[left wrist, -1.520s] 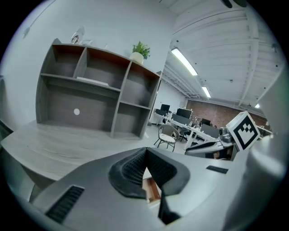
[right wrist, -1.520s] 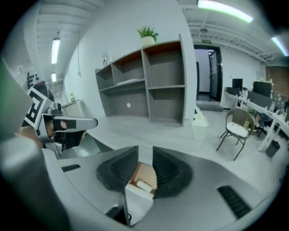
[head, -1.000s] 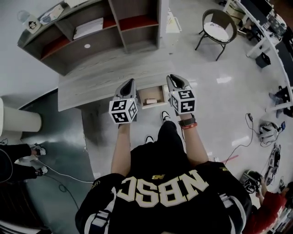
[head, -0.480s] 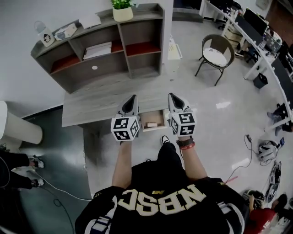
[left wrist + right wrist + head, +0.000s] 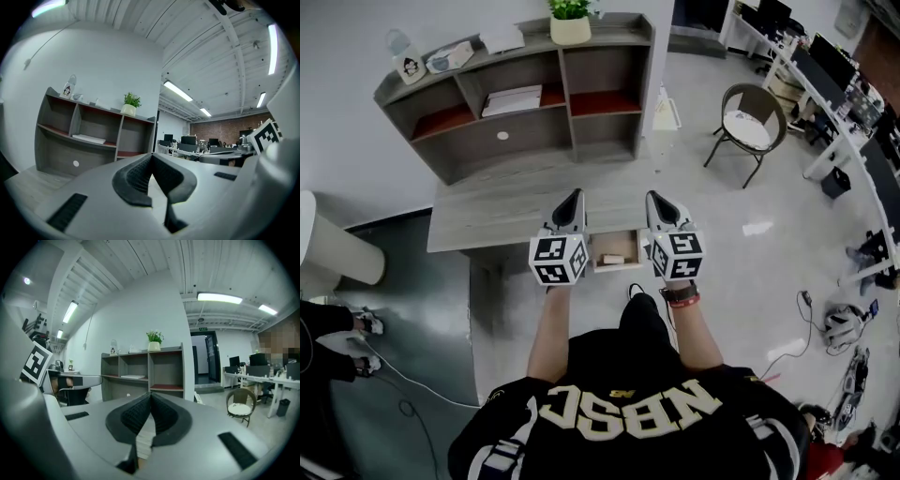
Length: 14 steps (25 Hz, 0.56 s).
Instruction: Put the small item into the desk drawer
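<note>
Left tongs (image 5: 572, 197) and right tongs (image 5: 655, 199) both closed, nothing gripped — drawer (image 5: 616, 267) stands open, small item (image 5: 613, 255) inside; risk: a leg bumps it

A grey wooden shelf unit with red-lined compartments (image 5: 534, 141) carries a green plant in a white pot (image 5: 570, 26) on its top board, and a flat white stack of papers (image 5: 514, 98) lies in one upper compartment. A round-backed metal chair with a white seat cushion (image 5: 748, 131) stands well apart to the right on the glossy pale floor (image 5: 750, 272).

An office: long desks (image 5: 251, 377) carrying computer monitors (image 5: 832, 60).
</note>
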Motion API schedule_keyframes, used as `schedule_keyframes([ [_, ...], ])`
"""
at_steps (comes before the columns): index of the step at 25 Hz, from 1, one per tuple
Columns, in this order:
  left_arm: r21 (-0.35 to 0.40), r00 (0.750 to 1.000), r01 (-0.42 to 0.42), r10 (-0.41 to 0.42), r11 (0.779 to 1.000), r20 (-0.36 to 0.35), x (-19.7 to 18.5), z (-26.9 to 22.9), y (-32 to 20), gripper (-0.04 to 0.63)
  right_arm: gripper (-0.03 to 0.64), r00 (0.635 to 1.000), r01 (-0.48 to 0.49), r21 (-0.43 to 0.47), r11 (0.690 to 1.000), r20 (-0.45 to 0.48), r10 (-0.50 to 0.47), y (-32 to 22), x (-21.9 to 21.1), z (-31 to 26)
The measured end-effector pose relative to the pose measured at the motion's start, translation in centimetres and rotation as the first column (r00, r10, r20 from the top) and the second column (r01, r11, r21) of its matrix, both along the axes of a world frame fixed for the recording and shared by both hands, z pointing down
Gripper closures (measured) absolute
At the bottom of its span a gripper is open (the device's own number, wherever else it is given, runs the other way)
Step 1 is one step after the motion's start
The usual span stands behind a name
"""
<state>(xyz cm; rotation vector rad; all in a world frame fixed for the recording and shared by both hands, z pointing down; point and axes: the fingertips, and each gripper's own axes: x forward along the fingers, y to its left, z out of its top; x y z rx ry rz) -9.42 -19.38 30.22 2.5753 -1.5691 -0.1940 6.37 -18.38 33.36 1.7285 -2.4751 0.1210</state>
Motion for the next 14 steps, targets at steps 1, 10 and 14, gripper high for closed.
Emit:
schedule_keyframes([
  [1, 0.000, 1.000, 0.002, -0.002, 1.000, 0.000, 0.0, 0.0, 0.0, 0.581, 0.608, 1.000, 0.004, 0.001, 1.000, -0.002, -0.004, 0.0, -0.1, 0.0],
  [10, 0.010, 1.000, 0.006, -0.006, 1.000, 0.008, 0.0, 0.6, -0.4, 0.581, 0.609, 0.999, 0.046, -0.010, 0.999, -0.026, -0.046, -0.7, -1.6, 1.1],
  [14, -0.012, 1.000, -0.005, 0.005, 1.000, 0.012, 0.1, 2.0, -1.6, 0.581, 0.609, 0.998, 0.056, -0.031, 0.998, -0.031, -0.057, -2.0, -1.7, 2.7],
])
